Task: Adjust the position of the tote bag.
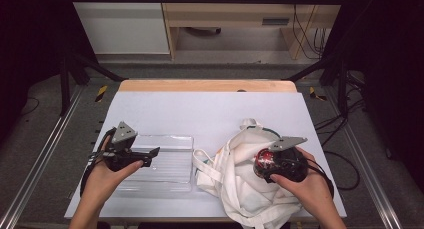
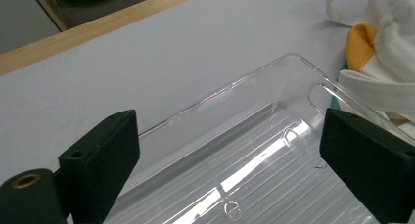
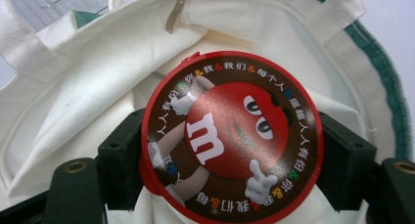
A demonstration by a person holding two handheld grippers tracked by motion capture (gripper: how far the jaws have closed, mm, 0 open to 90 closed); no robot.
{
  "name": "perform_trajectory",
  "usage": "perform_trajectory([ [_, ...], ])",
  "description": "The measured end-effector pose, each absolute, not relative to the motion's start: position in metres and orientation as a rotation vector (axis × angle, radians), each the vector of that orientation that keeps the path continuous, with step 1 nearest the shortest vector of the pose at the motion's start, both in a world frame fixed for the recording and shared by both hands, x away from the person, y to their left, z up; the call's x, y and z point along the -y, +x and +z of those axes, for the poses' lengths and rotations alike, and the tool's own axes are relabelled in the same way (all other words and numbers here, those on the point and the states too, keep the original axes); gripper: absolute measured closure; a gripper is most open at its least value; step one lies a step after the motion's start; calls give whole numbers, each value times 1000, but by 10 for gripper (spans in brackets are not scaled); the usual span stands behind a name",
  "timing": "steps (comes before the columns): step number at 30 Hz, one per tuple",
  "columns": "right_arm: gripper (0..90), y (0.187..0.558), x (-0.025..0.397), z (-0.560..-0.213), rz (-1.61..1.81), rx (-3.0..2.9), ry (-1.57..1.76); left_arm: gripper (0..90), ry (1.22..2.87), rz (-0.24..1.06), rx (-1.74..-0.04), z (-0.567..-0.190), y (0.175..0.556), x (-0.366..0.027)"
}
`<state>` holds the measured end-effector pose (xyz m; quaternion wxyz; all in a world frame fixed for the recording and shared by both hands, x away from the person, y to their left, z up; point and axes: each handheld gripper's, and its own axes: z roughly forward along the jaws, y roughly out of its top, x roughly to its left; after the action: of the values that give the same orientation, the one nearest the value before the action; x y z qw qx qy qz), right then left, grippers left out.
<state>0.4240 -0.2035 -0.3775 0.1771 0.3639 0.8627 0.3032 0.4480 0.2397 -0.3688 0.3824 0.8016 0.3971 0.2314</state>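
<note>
While one right gripper (image 3: 230, 158) clamps one round red candy tin (image 3: 231, 136) over one white tote bag (image 1: 240, 184) at 5 o'clock on the table (image 1: 210, 109), one left gripper (image 1: 150, 156), jaws apart, hovers over one clear plastic tray (image 1: 170, 159) at 7 o'clock.

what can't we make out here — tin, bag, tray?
- Round M&M tin: right gripper view shows its lid; the body is hidden behind the lid and the jaws of the right gripper.
- White tote bag: contents hidden by its own folds; high view cuts off its near end.
- Orange thing: left gripper view, mostly covered by the bag, unidentifiable.
- Clear plastic tray: near part cut off by the bottom edge.
</note>
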Motion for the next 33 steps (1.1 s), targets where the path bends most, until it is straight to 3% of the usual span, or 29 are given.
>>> perform_trajectory([
  [33,260,441,187,-329,811,-2444,984,48,2055,593,-1033,-375,450,-255],
])
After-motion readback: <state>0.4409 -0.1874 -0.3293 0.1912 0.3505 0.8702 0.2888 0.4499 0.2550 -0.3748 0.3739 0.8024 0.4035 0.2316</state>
